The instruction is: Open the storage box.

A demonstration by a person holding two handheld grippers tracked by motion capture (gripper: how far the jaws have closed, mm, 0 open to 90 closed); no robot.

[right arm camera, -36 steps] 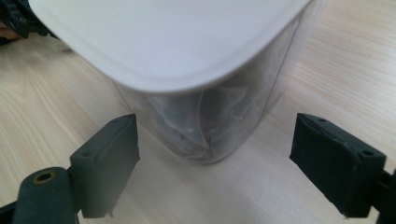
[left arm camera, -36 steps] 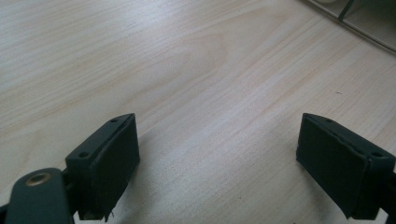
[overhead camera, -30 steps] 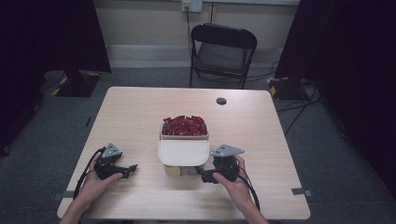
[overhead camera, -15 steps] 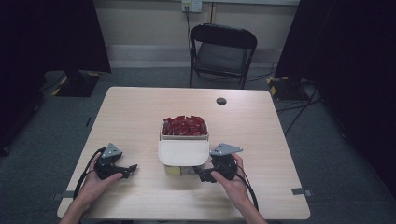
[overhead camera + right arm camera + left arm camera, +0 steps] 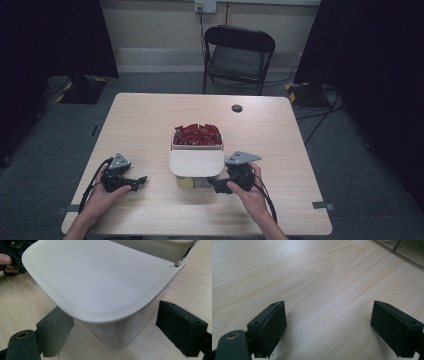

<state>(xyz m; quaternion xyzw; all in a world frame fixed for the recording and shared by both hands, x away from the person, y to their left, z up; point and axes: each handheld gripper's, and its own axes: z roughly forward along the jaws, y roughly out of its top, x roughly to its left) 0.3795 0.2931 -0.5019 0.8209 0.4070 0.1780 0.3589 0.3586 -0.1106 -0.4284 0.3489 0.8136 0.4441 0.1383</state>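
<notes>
**A:** Inventory, largest first. What sits where?

**B:** Item one, the pale wood-grain rectangular table point(image 5: 150, 130). Item two, at its middle, the cream plastic hinged-lid container point(image 5: 196, 165), its flat lid swung open toward me and its far compartment heaped with glossy red pieces point(image 5: 196, 135). Item three, my right gripper point(image 5: 221, 185), low at the container's near right corner. In the right gripper view its jaws stand wide apart, straddling the clear rounded lower wall under the lid, not clamped on it. Item four, my left gripper point(image 5: 140, 180), resting on bare table well left of the container, jaws likewise spread with nothing between them. Item five, a small dark round disc point(image 5: 237, 108) near the far edge.

**A:** What differs from a second ago?

**B:** Very little. The right gripper has crept a shade closer in under the lid. The left one has stayed put, and so have the container and the red pieces.

**A:** Meaning?

**B:** I judge that I am lining up a grip on the container's lower wall, which is bracketed but not yet held.
</notes>
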